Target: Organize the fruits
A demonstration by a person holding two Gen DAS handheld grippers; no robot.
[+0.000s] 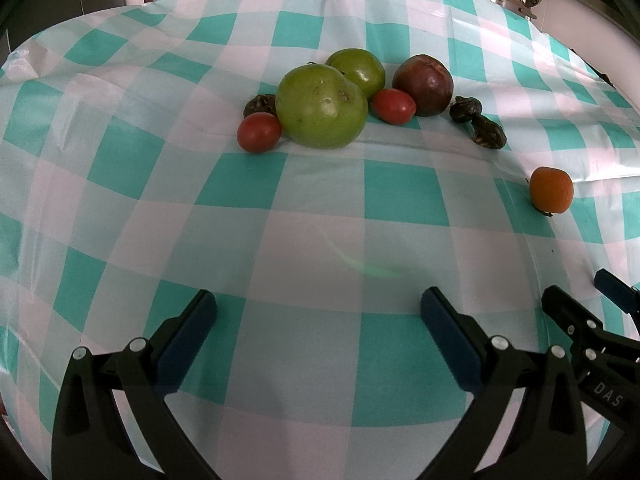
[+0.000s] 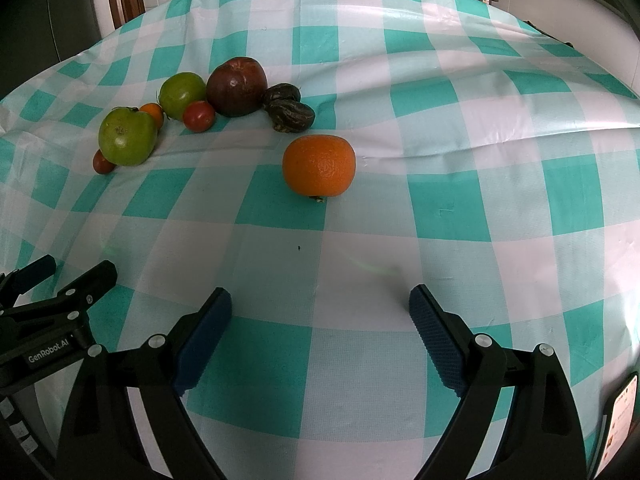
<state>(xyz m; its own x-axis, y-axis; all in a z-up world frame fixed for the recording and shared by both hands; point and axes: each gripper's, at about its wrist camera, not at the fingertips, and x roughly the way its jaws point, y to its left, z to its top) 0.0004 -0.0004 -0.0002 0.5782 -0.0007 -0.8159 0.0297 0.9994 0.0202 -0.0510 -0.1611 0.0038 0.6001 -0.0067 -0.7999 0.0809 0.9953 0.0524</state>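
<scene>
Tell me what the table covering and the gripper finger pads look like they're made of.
Tablecloth: likely thin plastic or vinyl, given its glossy sheen and sharp creases. Right gripper pads: probably dark blue rubber, matte with a fine grid texture.

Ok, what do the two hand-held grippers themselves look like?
Both match: the left hand-held gripper and right hand-held gripper have black angular frames with silver screws and dark blue textured pads. White lettering marks their sides. No cables, sleeves or hands show.
</scene>
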